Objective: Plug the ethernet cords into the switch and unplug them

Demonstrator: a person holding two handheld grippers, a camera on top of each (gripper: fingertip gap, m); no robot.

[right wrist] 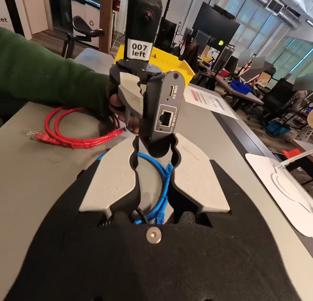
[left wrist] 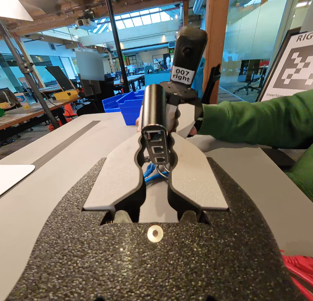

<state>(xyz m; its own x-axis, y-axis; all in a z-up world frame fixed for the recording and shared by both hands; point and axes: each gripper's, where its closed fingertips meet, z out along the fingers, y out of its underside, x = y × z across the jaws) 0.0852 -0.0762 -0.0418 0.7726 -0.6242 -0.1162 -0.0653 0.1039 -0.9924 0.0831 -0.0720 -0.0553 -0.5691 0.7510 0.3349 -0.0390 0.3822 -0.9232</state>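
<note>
The switch (left wrist: 153,106) is a dark metal box held up off the grey table (left wrist: 55,157) between both grippers. My left gripper (left wrist: 155,140) is shut on the end with three empty ports. The right gripper (left wrist: 171,116) holds the far end. In the right wrist view my right gripper (right wrist: 155,142) closes on the lower end of the switch (right wrist: 162,106), whose face shows one empty port and a small socket; the left gripper (right wrist: 135,96) grips the far end. A coiled blue cord (right wrist: 162,177) lies on the table under the switch. A red cord (right wrist: 76,140) lies unplugged at the left.
Blue bins (left wrist: 130,106) stand at the table's far edge in the left wrist view, a yellow bin (right wrist: 169,62) behind the left gripper in the right wrist view. A white plate (right wrist: 279,182) and a sheet of paper (right wrist: 208,101) lie on the table. Green sleeves (left wrist: 254,120) reach in. Less than 4 cm separates the two grippers' tips.
</note>
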